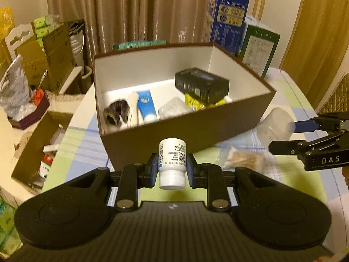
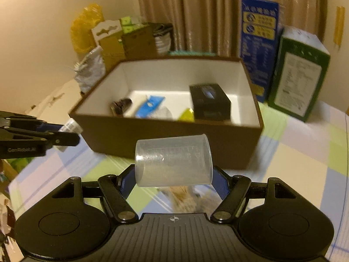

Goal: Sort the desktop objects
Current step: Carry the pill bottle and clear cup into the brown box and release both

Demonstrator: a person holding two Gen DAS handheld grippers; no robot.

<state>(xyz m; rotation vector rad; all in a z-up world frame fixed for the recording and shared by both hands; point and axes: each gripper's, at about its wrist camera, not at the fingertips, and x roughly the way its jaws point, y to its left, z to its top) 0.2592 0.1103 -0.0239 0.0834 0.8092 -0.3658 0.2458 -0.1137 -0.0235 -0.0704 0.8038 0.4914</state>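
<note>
My left gripper [image 1: 172, 168] is shut on a small white pill bottle [image 1: 172, 163], held cap toward the camera, above the checked tablecloth in front of the brown box [image 1: 174, 137]. My right gripper [image 2: 173, 174] is shut on a clear plastic measuring cup [image 2: 174, 160], which lies sideways between the blue pads. The cup [image 1: 276, 126] and right gripper [image 1: 290, 135] show at the right of the left wrist view. The left gripper [image 2: 65, 134] with the bottle [image 2: 70, 128] shows at the left of the right wrist view. The box [image 2: 170, 135] holds a black carton [image 2: 209, 103], a blue tube [image 2: 149, 106] and other small items.
A bag of cotton swabs [image 1: 240, 159] lies on the tablecloth near the box's front right corner. Tall blue [image 1: 229, 19] and green cartons [image 1: 259, 50] stand behind the box. Left of the table are cardboard boxes [image 1: 50, 59], a foil bag [image 1: 13, 87] and an open drawer [image 1: 37, 150].
</note>
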